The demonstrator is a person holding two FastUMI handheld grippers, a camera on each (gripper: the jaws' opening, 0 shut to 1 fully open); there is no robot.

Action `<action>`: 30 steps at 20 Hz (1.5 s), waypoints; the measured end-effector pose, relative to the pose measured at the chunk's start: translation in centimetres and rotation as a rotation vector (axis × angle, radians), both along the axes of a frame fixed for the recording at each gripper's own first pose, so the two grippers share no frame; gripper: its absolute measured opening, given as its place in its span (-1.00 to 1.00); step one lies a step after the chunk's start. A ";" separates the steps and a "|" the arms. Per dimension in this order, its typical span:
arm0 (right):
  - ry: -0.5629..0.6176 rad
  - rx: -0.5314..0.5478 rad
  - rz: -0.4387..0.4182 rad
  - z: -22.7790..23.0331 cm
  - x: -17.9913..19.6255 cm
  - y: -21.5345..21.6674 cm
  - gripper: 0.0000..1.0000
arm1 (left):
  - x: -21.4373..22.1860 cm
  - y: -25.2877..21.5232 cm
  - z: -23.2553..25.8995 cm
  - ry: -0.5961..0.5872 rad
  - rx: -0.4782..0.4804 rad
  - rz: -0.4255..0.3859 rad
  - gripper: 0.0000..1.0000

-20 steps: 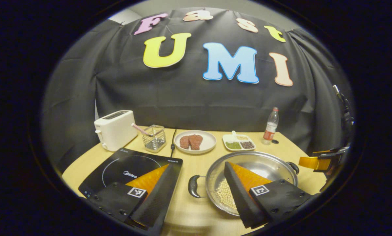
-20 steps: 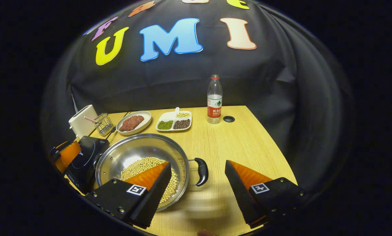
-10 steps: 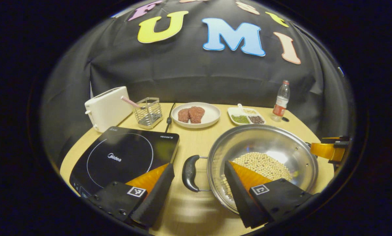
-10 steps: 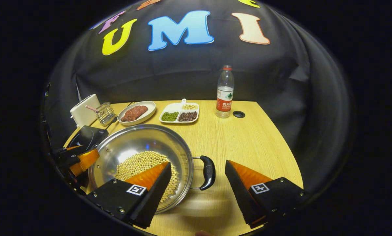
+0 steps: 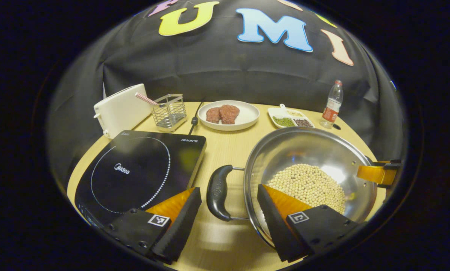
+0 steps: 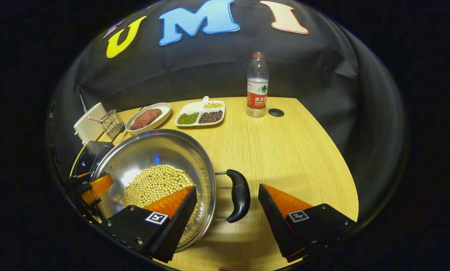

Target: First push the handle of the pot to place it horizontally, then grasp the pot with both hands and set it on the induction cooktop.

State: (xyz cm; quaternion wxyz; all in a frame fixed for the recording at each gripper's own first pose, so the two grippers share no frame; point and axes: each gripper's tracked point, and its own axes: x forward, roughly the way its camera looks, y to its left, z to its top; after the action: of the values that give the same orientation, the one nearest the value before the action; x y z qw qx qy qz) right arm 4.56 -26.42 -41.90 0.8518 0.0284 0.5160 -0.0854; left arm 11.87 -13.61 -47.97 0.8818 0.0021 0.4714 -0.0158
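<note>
A: Pot where?

B: On the counter, just right of the induction cooktop, not on it. Steel bowl, a heap of pale beans in the bottom, two black side handles lying level.

A: Left tongs?

B: Spread wide, gripping nothing. Set either side of the pot's near handle: one finger over the cooktop's corner, the other over the pot's rim. Contact with the handle not clear.

A: Right tongs?

B: Likewise wide apart and empty, straddling the pot's other handle; one finger over the beans, the other over bare counter. Seen too at the pot's far rim from the left gripper view.

A: Other containers beyond the pot?

B: White plate with two reddish meat pieces. Divided dish holding green, dark and pale grains in separate compartments. Wire basket with a pink striped stick leaning out, beside a white toaster. Clear bottle upright, red cap on.
</note>
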 end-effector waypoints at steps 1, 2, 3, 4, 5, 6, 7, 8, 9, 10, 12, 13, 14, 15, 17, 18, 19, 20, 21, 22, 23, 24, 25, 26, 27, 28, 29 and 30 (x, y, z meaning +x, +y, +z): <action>0.006 0.001 0.000 -0.2 0.0 0.0 0.99 | 0.0 0.0 -0.1 0.004 0.003 -0.001 0.97; 0.011 0.001 0.000 -0.5 0.0 0.0 0.99 | 0.0 -0.1 -0.4 0.012 0.002 -0.001 0.97; 0.017 0.001 0.001 -0.7 0.0 0.0 1.00 | -0.1 -0.1 -0.6 0.023 0.004 0.003 1.00; 0.023 -0.001 0.001 -0.8 -0.2 -0.1 1.00 | -0.4 0.1 -0.9 0.038 0.007 0.007 0.93; 0.027 -0.004 0.000 -0.9 -0.2 -0.2 1.00 | -0.3 -0.1 -0.9 0.038 -0.005 0.014 0.82; 0.031 -0.007 0.001 -1.0 -0.2 -0.2 1.00 | -0.3 -0.1 -1.1 0.046 -0.005 0.017 0.86; 0.033 -0.015 0.000 -1.1 -0.2 -0.4 0.91 | -0.2 -0.3 -1.2 0.050 -0.016 0.014 0.86; 0.035 -0.010 0.002 -1.2 -0.3 -0.3 0.77 | -0.1 -0.7 -1.3 0.052 -0.020 0.008 0.85; 0.037 -0.005 0.007 -1.3 -0.3 -0.1 0.58 | 0.0 -0.8 -1.2 0.053 -0.015 0.000 0.79; 0.037 0.006 0.013 -1.3 -0.3 0.1 0.58 | -0.1 -0.7 -1.3 0.057 -0.001 -0.006 0.56; 0.039 -0.018 0.020 -1.4 -0.3 0.1 0.29 | 0.0 -0.7 -1.4 0.064 0.010 -0.007 0.60; 0.040 -0.016 0.018 -1.3 -0.2 0.2 0.29 | 0.1 -0.7 -1.4 0.061 0.010 -0.004 0.58; 0.044 -0.015 0.020 -1.3 -0.2 0.3 0.28 | 0.0 -0.7 -1.4 0.061 0.008 -0.001 0.57; 0.042 -0.012 0.014 -1.2 0.0 0.2 0.27 | 0.2 -0.7 -1.4 0.058 0.007 0.003 0.55; 0.044 -0.030 0.026 -1.1 -0.2 0.2 0.17 | 0.2 -0.6 -1.3 0.058 0.013 -0.002 0.48; 0.050 -0.035 0.030 -1.1 -0.3 0.3 0.17 | 0.2 -0.6 -1.3 0.058 0.016 -0.006 0.48; 0.052 -0.035 0.030 -1.1 -0.3 0.3 0.17 | 0.3 -0.7 -1.3 0.060 0.015 -0.005 0.48; 0.054 -0.034 0.030 -1.0 -0.4 0.3 0.17 | 0.2 -0.7 -1.3 0.060 0.014 -0.005 0.48; 0.055 -0.035 0.030 -0.9 -0.3 0.3 0.17 | 0.2 -0.7 -1.3 0.061 0.013 -0.004 0.48; 0.054 -0.038 0.030 -0.9 -0.3 0.3 0.17 | 0.2 -0.7 -1.3 0.060 0.013 -0.002 0.48; 0.053 -0.040 0.032 -0.8 -0.3 0.3 0.17 | 0.2 -0.7 -1.2 0.061 0.012 0.002 0.48; 0.056 -0.041 0.033 -0.7 -0.4 0.3 0.17 | 0.0 -0.7 -1.1 0.061 0.011 0.004 0.41; 0.056 -0.041 0.033 -0.5 -0.4 0.2 0.17 | 0.0 -0.7 -0.8 0.058 0.011 0.005 0.48; 0.053 -0.043 0.036 -0.2 -0.6 0.3 0.17 | 0.0 -0.7 -0.5 0.050 0.014 0.004 0.48; 0.044 -0.048 0.040 0.2 -0.6 0.4 0.17 | 0.2 -0.6 -0.1 0.039 0.017 0.001 0.48; 0.034 -0.051 0.043 0.7 -0.6 0.4 0.17 | 0.2 -0.5 0.4 0.025 0.020 -0.002 0.48; 0.024 -0.054 0.044 1.0 -0.4 0.6 0.17 | 0.4 -0.4 0.9 0.013 0.024 -0.006 0.48; 0.016 -0.056 0.043 1.4 -0.4 0.8 0.17 | 0.5 -0.3 1.4 0.004 0.026 -0.009 0.41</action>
State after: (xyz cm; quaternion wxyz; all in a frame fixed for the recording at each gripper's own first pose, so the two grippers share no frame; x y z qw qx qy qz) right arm 4.14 -25.64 -40.47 0.8498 -0.0074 0.5206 -0.0815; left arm 12.37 -13.89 -46.62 0.8808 0.0155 0.4731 -0.0134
